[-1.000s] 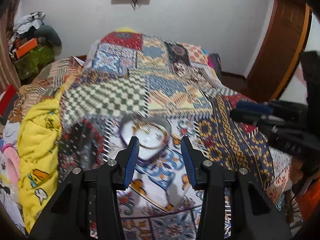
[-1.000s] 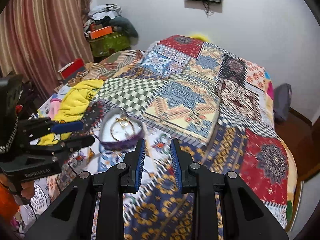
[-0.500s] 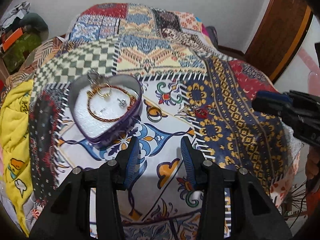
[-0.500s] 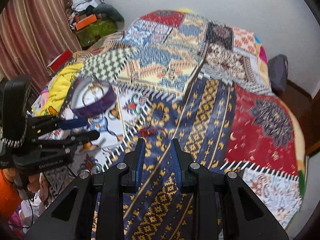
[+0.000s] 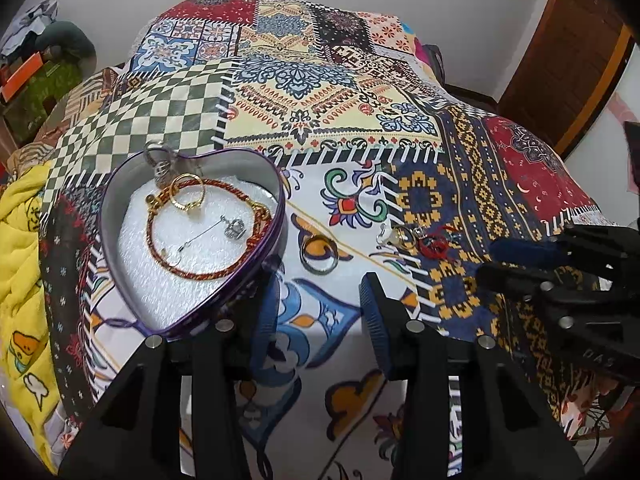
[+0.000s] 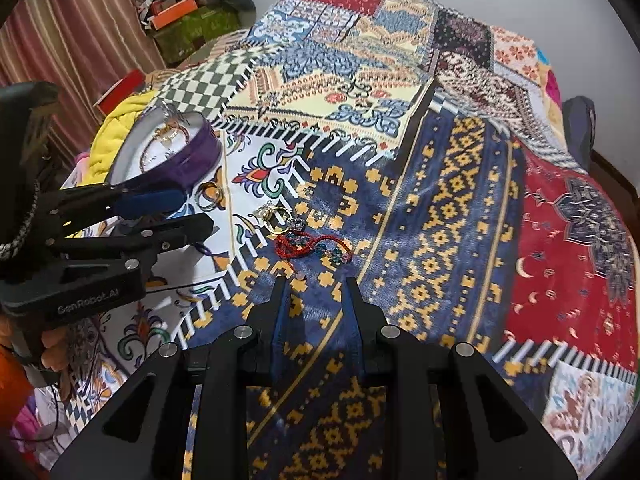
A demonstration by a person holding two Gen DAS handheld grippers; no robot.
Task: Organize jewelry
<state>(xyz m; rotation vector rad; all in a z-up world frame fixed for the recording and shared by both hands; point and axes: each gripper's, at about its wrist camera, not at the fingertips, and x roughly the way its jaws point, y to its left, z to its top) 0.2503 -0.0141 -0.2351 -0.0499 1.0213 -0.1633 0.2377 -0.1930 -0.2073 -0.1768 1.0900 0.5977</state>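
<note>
Purple heart-shaped tin, white foam lining, ahead-left of left gripper; holds red-and-gold braided bangle, gold rings, silver pin. Left gripper: jaws apart, empty. Silver-gold ring on patchwork bedspread just ahead of its fingertips. Red beaded bracelet with gold hoop just ahead of right gripper, jaws parted, empty.
</note>
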